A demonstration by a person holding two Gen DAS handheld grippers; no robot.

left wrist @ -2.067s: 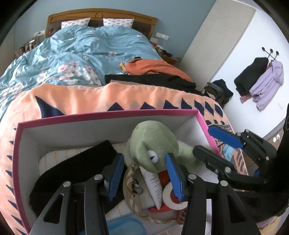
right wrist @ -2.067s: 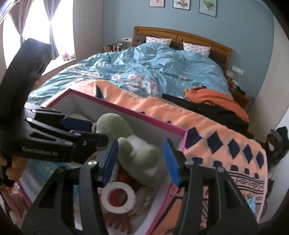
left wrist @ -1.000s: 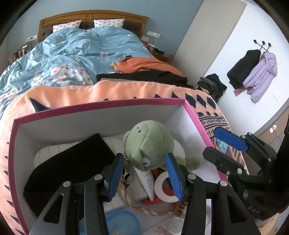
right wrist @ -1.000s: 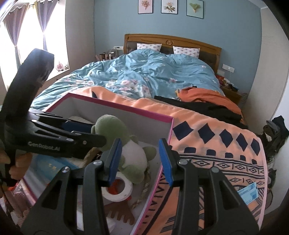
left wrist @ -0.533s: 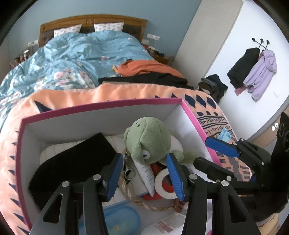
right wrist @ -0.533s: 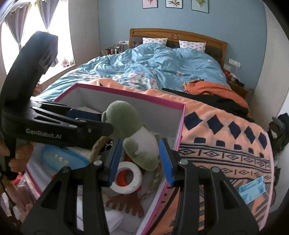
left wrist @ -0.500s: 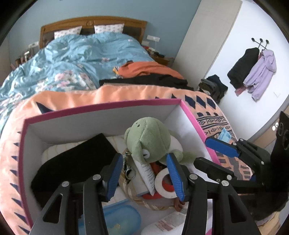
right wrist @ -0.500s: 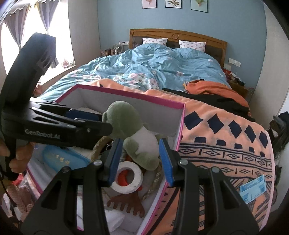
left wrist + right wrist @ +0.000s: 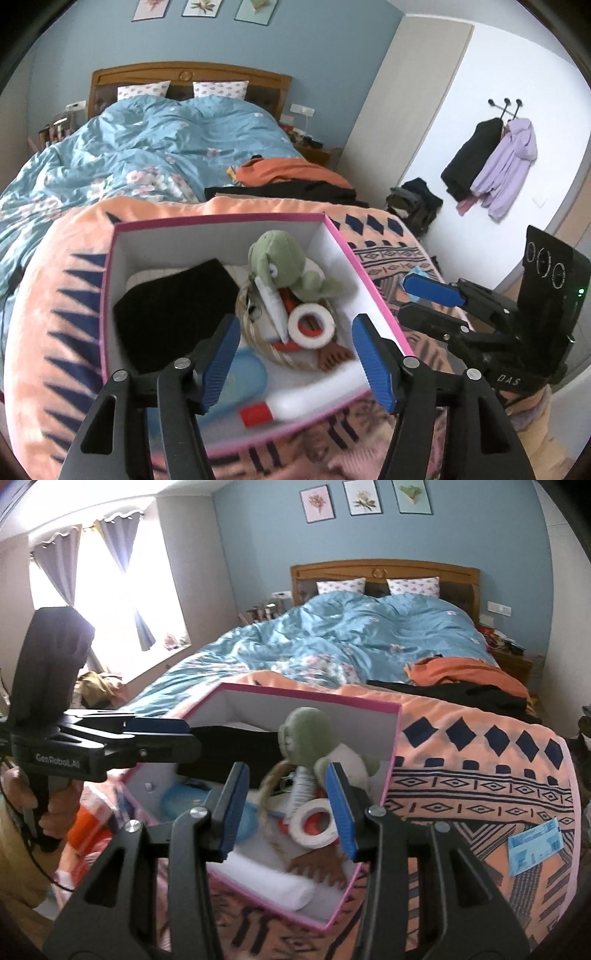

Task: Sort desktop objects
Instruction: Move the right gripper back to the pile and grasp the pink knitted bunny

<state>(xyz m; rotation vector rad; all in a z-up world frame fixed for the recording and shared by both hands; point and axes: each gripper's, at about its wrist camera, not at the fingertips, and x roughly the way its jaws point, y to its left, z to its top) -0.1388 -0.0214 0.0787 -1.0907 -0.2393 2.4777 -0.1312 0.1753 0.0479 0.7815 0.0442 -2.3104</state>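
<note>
We hold both grippers above the pink box (image 9: 373,284), which sits on the orange blanket (image 9: 62,280) at the foot of the bed; the left gripper (image 9: 295,354) has just been opening and has nothing between its jaws; the right gripper (image 9: 286,808) is likewise apart and empty. Inside the box, the green plush (image 9: 280,262) looks light and soft, so we judge a squeeze on its head safest; the tape roll (image 9: 311,325) looks stiff and best taken by its rim; the black cloth (image 9: 173,306) is limp. The left gripper reads "GenRobot.AI" in the right view; the right one shows "DAS".
</note>
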